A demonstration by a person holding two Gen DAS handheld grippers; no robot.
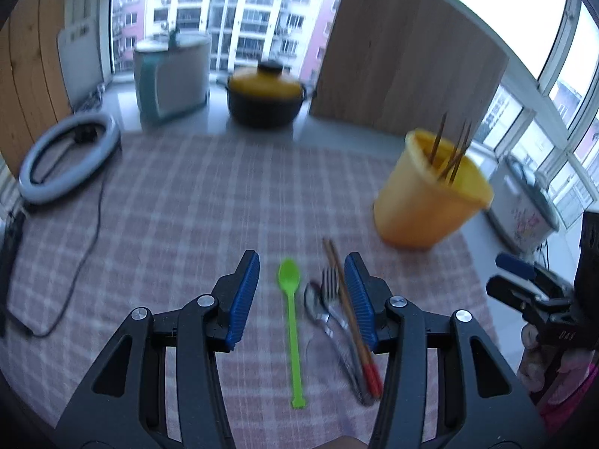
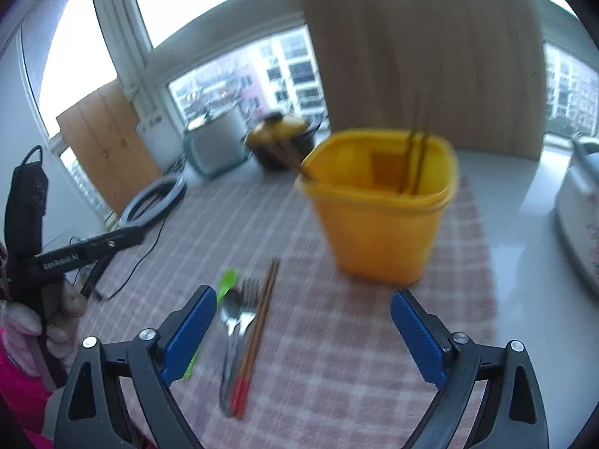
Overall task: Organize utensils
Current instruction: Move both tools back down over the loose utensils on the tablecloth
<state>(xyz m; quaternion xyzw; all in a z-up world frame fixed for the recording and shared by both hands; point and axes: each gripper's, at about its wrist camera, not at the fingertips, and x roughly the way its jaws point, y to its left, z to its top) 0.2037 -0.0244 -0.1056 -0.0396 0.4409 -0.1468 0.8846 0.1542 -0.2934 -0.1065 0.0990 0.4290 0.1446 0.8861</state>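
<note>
A green plastic spoon (image 1: 291, 321) lies on the checked cloth between the open jaws of my left gripper (image 1: 302, 262). Beside it on the right lie a metal spoon (image 1: 314, 305), a metal fork (image 1: 331, 292) and a pair of red-tipped chopsticks (image 1: 350, 318). A yellow tub (image 1: 426, 202) with several chopsticks in it stands further right. In the right wrist view, my right gripper (image 2: 303, 301) is open and empty above the cloth, with the tub (image 2: 382, 220) ahead and the green spoon (image 2: 226, 284), metal spoon (image 2: 230, 314), fork (image 2: 247, 310) and chopsticks (image 2: 258, 333) at its left.
A ring light (image 1: 67, 157) with a cable lies at the far left. A yellow-lidded pot (image 1: 267, 93) and a teal-and-white appliance (image 1: 172, 78) stand at the back. A wooden board (image 1: 404, 60) leans behind the tub. A white cooker (image 1: 520, 202) stands at the right.
</note>
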